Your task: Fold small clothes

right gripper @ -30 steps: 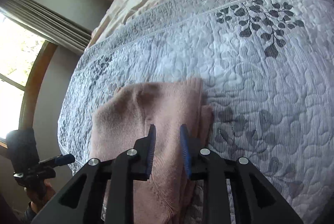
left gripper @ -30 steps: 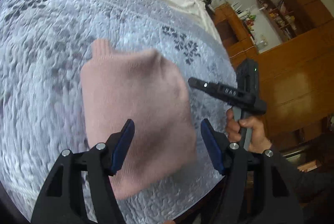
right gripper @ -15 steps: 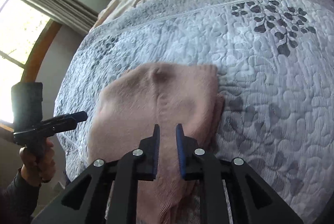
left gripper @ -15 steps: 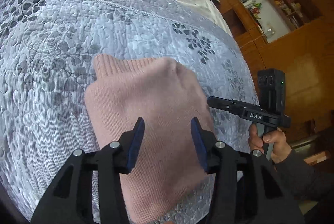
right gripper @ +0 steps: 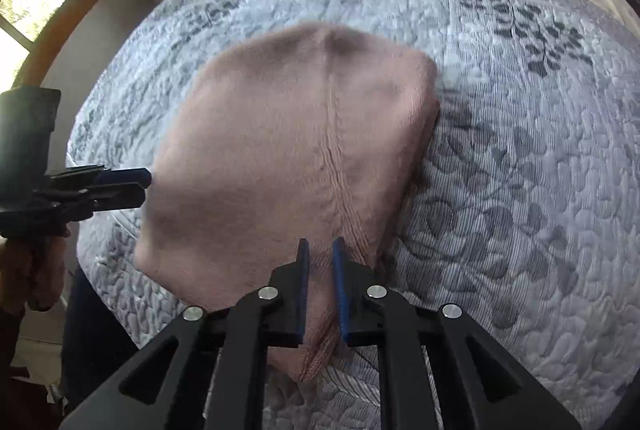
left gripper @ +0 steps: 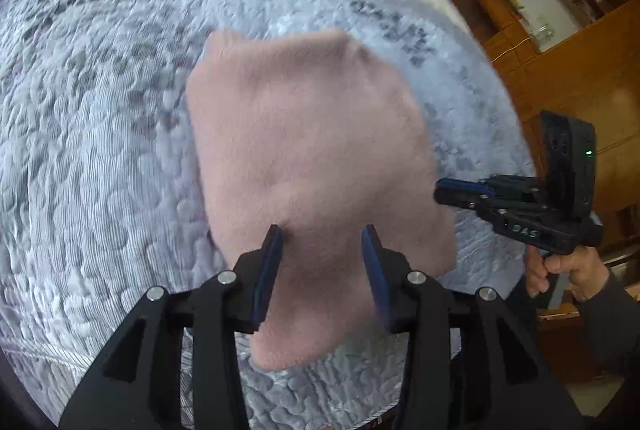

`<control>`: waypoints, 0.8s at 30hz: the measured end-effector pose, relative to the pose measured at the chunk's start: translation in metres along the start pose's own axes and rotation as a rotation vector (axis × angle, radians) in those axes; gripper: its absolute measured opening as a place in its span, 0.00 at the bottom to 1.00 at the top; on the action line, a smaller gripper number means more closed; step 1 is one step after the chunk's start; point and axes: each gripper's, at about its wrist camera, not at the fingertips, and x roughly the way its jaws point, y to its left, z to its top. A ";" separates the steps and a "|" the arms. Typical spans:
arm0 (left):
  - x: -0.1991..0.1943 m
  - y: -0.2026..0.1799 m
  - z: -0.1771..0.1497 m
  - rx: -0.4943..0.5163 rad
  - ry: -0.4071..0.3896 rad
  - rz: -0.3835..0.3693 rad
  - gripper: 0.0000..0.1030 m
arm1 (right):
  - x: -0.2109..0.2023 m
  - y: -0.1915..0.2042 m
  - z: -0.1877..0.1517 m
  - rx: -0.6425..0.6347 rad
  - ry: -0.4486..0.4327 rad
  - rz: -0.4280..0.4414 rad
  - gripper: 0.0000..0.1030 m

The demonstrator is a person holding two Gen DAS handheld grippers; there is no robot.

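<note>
- Left gripper (left gripper: pixel 322 254) hovers over the near edge of the pink knit garment (left gripper: pixel 312 157), jaws moderately apart, holding nothing.
- Folded on the grey quilted bed (right gripper: pixel 520 169), the garment looks soft, light and limp; it should slump unless supported at two points.
- Its ribbed near hem (right gripper: pixel 316 358) and corners seem the best places to pinch.
- Right gripper (right gripper: pixel 320 258) has its jaws nearly together above that hem; whether cloth is pinched, I cannot tell.
</note>
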 end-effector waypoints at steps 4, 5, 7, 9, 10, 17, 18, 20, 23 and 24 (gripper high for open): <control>-0.001 -0.005 -0.013 0.005 -0.027 0.034 0.42 | 0.006 0.005 -0.008 -0.008 0.011 -0.043 0.09; -0.012 -0.007 -0.018 0.003 -0.045 0.017 0.42 | -0.006 0.009 -0.010 -0.005 -0.010 -0.034 0.10; -0.032 -0.014 -0.033 0.004 -0.084 -0.028 0.44 | -0.028 0.019 -0.017 0.004 -0.052 -0.019 0.10; -0.034 -0.020 -0.050 0.008 -0.081 -0.052 0.44 | -0.032 0.029 -0.028 0.010 -0.044 0.008 0.10; -0.025 -0.022 -0.056 0.017 -0.058 -0.037 0.44 | -0.026 0.032 -0.034 0.005 -0.026 -0.001 0.10; 0.013 -0.005 -0.065 -0.112 0.017 -0.021 0.48 | 0.002 0.029 -0.051 0.076 0.036 -0.042 0.20; 0.003 -0.008 -0.065 -0.116 0.005 -0.026 0.52 | -0.008 0.033 -0.052 0.078 0.017 -0.035 0.28; -0.021 -0.016 -0.071 -0.113 -0.034 -0.010 0.60 | -0.031 0.038 -0.057 0.100 -0.032 -0.068 0.67; -0.065 -0.035 -0.089 -0.089 -0.105 0.127 0.87 | -0.068 0.050 -0.072 0.135 -0.085 -0.097 0.80; -0.078 -0.043 -0.095 -0.076 -0.116 0.197 0.89 | -0.080 0.056 -0.079 0.144 -0.096 -0.113 0.83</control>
